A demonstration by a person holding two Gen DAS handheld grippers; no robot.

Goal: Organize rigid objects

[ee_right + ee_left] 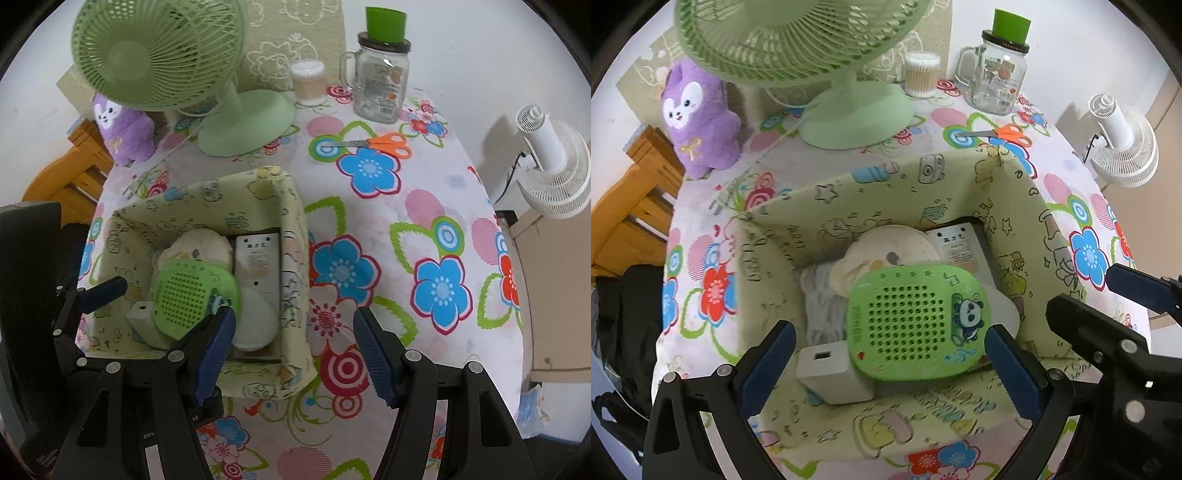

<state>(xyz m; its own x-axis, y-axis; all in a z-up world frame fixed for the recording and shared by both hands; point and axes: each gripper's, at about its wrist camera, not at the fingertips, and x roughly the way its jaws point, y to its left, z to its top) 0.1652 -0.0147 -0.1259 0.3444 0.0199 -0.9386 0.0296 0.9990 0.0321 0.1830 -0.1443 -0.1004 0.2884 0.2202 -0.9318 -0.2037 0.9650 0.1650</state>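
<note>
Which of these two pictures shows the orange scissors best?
The right wrist view: the orange scissors lie whole and large on the flowered tablecloth. The left wrist view shows them smaller, beyond the fabric box.

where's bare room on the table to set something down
The widest free patch of tablecloth lies right of the fabric box, below the scissors and ahead of the right tongs. It is crowded along the back, around the green fan, swab tub and jar.
</note>
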